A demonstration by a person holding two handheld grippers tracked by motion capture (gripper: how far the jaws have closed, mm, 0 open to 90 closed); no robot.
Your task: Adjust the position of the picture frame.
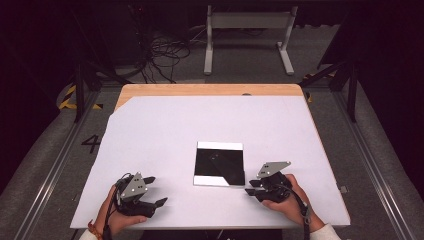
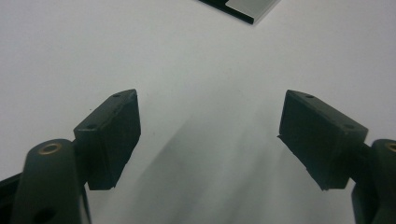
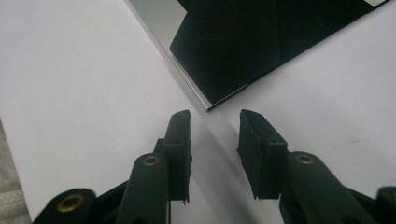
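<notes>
A flat square plate [image 1: 220,163], glossy black with pale bands along its near and far edges, lies on the white sheet near the table's middle. My left gripper [image 1: 156,191] rests at the front left, well away from the plate, held by a hand. In the left gripper view its jaws [image 2: 211,116] stand wide open over bare sheet, and a corner of the plate [image 2: 243,10] shows at the top. My right gripper [image 1: 250,187] sits just off the plate's near right corner. Its jaws [image 3: 214,126] are partly open with nothing between them, and the plate's corner [image 3: 224,51] lies just ahead.
A white sheet [image 1: 165,130] covers most of the wooden table [image 1: 210,89]; a strip of wood shows along the far edge. Beyond the table are a grey metal stand [image 1: 247,22] and loose cables [image 1: 162,55] on the floor. Metal rails run along both sides.
</notes>
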